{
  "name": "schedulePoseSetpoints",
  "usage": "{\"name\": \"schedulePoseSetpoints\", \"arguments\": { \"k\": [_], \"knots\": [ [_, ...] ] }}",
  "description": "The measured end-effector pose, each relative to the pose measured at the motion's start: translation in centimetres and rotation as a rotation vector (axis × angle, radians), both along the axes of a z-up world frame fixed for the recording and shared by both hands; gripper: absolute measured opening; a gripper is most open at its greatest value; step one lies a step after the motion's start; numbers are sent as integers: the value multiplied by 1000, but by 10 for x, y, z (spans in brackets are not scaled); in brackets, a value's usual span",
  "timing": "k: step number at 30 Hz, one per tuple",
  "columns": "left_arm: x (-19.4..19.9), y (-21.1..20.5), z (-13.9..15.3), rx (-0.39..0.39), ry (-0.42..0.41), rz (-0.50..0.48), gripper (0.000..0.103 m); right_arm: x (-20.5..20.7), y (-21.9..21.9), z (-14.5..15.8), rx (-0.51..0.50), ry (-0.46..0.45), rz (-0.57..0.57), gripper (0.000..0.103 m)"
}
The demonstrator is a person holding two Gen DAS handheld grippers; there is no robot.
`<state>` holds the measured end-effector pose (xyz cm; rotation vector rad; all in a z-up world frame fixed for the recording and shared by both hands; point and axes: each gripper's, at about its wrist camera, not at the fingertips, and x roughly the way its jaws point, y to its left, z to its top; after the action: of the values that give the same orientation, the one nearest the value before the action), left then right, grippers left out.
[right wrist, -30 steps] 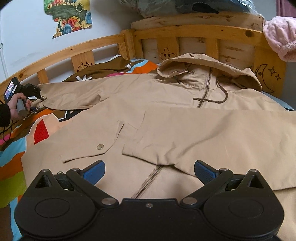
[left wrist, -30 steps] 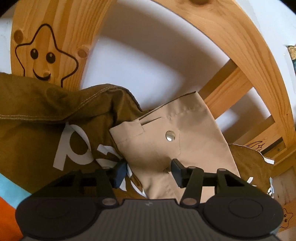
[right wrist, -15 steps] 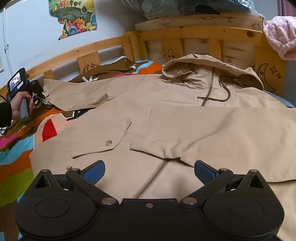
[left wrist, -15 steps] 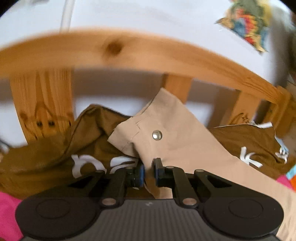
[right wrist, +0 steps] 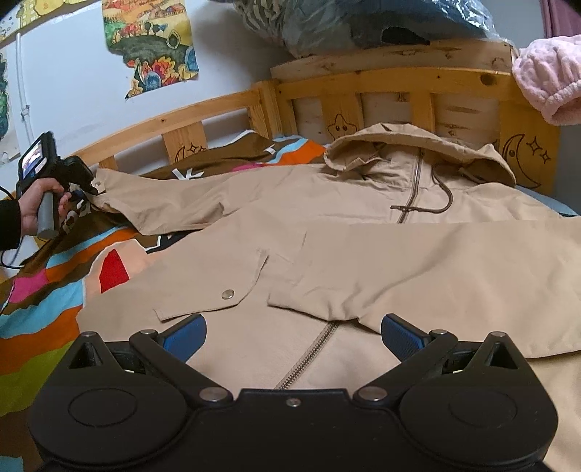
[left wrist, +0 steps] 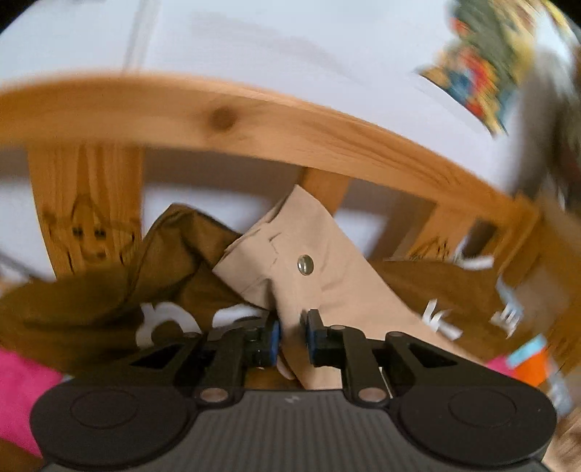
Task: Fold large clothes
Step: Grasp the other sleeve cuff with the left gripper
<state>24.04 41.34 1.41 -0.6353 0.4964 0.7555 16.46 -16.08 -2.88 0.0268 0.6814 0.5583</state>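
Observation:
A large beige hooded jacket [right wrist: 326, 218] lies spread on the bed, zip facing up, one sleeve folded across its front. My left gripper [left wrist: 292, 336] is shut on the cuff of the other sleeve [left wrist: 308, 276], which has a metal snap, and holds it lifted near the bed rail. It also shows at far left in the right wrist view [right wrist: 78, 190]. My right gripper [right wrist: 292, 336] is open and empty, hovering over the jacket's lower front by the zip.
A wooden bed frame [right wrist: 399, 101] with star and moon drawings runs along the back and left side [left wrist: 254, 127]. A colourful bedspread [right wrist: 54, 297] lies under the jacket. A pink towel [right wrist: 548, 80] hangs at the right. Bagged bedding [right wrist: 363, 21] sits on the headboard.
My left gripper closed on the sleeve cuff and has lifted and swung it, so the rail and wall shifted in its view. My right gripper stayed open and moved slightly forward.

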Motion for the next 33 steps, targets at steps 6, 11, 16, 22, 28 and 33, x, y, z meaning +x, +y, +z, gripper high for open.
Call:
{"name": "schedulePoseSetpoints", "arguments": {
  "k": [6,11,16,22,28,33],
  "knots": [
    [-22,16,-11,33,-47,-77,59,1,6,-2,-4,10,1,102],
    [-28,30,-15,9,-96,-107,70,11,27,-12,-22,32,28,102],
    [-21,60,-44,-115,-75,-34,70,22,57,-17,-23,43,48,102],
    [-13,81,-60,-206,-93,70,15,26,86,-16,-52,8,78,102],
    [-18,19,-20,157,-27,-72,10,62,121,0,-34,-99,142,102],
    [-19,-21,-7,324,96,-115,10,101,131,22,30,-107,125,102]
  ]
}}
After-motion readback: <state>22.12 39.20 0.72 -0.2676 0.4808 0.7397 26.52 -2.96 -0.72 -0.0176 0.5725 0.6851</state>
